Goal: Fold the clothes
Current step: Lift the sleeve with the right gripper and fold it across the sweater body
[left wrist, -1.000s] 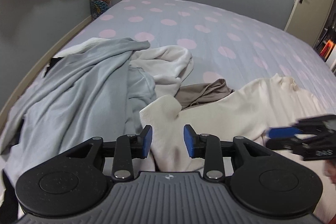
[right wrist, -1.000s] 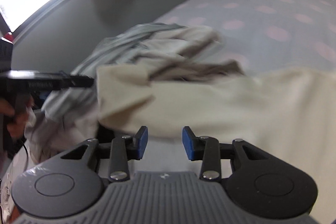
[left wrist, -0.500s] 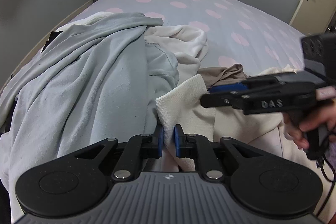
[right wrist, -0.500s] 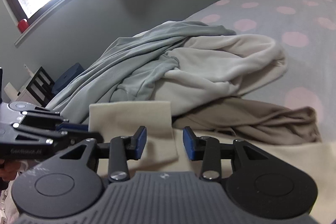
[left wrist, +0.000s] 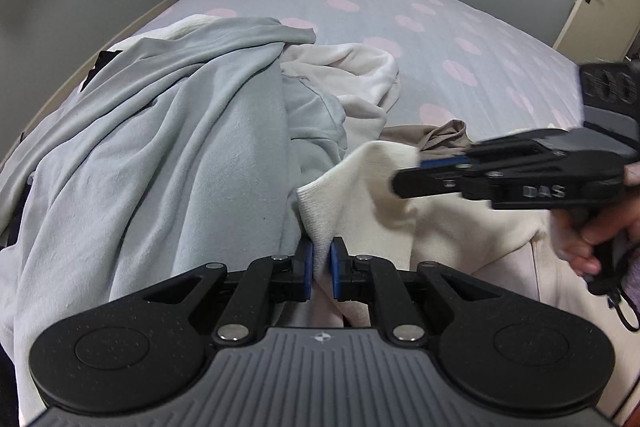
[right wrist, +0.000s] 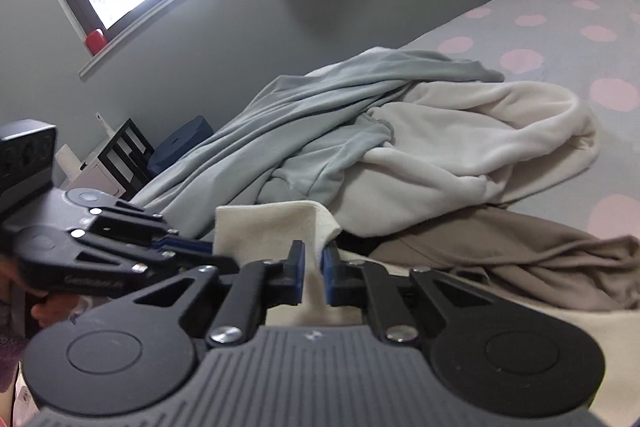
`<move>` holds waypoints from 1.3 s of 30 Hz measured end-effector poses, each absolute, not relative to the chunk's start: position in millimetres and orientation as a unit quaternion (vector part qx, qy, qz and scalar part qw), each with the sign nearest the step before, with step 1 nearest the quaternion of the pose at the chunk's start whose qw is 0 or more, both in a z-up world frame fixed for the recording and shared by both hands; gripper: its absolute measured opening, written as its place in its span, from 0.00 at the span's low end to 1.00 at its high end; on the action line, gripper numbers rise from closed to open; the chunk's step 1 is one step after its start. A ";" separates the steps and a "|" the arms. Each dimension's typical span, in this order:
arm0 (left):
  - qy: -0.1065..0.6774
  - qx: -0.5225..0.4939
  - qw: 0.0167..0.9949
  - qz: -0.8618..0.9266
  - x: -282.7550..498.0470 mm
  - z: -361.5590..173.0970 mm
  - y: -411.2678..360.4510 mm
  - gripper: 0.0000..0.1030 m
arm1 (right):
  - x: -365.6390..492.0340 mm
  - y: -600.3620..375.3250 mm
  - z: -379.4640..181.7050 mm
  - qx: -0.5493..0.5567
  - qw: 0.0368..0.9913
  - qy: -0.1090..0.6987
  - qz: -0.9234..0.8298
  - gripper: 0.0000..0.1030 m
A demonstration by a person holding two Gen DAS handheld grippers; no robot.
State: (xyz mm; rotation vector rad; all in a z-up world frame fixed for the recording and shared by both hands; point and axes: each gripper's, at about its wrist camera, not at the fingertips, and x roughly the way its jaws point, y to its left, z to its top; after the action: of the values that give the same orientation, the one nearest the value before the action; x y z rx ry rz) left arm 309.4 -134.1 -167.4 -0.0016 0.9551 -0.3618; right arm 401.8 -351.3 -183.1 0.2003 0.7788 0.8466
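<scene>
Pinching, left: left gripper (left wrist: pixel 319 265) jaws clamp the ribbed cuff of the cream knit sweater (left wrist: pixel 460 239).
Right: right gripper (right wrist: pixel 313 273) jaws nip that sleeve's other edge.
Location: dotted grey bed (left wrist: pixel 420 27), beside pale-blue garment (left wrist: pixel 160 155).

Raised letters reading "DAS" stand on the black side of the right gripper (left wrist: pixel 404 183), seen at about three o'clock in the left wrist view, on the body just behind its linkage. In the right wrist view, the left gripper (right wrist: pixel 208 249) at about nine o'clock carries raised lettering along its lower black arm; it is too faint and blurred to read with certainty. A small round emblem sits at the top centre of the ribbed grey plate (left wrist: pixel 320 379) at six o'clock in each wrist view; it bears no legible letters. No other text can be read.
</scene>
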 end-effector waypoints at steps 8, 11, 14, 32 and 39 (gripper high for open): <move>0.436 0.021 0.882 -0.177 288.5 -138.6 -152.9 0.10 | 367.3 -380.6 -128.9 0.092 0.860 0.345 0.365 0.03; 0.426 0.019 0.886 -0.181 277.9 -123.9 -158.0 0.13 | 352.1 -394.8 -94.8 0.080 0.875 0.327 0.347 0.03; 0.420 0.022 0.888 -0.189 268.4 -112.6 -168.3 0.14 | 334.5 -417.8 -58.6 0.068 0.895 0.310 0.314 0.03; 0.444 0.086 0.832 -0.320 257.4 -160.2 -330.8 0.31 | 241.3 -584.2 65.7 0.059 0.966 0.220 0.125 0.03; 0.457 0.089 0.823 -0.324 269.2 -194.0 -371.2 0.39 | 221.9 -643.3 51.6 0.097 0.967 0.221 0.079 0.03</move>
State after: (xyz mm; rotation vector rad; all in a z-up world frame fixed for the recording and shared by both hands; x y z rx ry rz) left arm 269.2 -371.2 -194.0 0.1884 0.9723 -0.6897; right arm 221.9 -643.3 51.6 0.1954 0.4477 0.1607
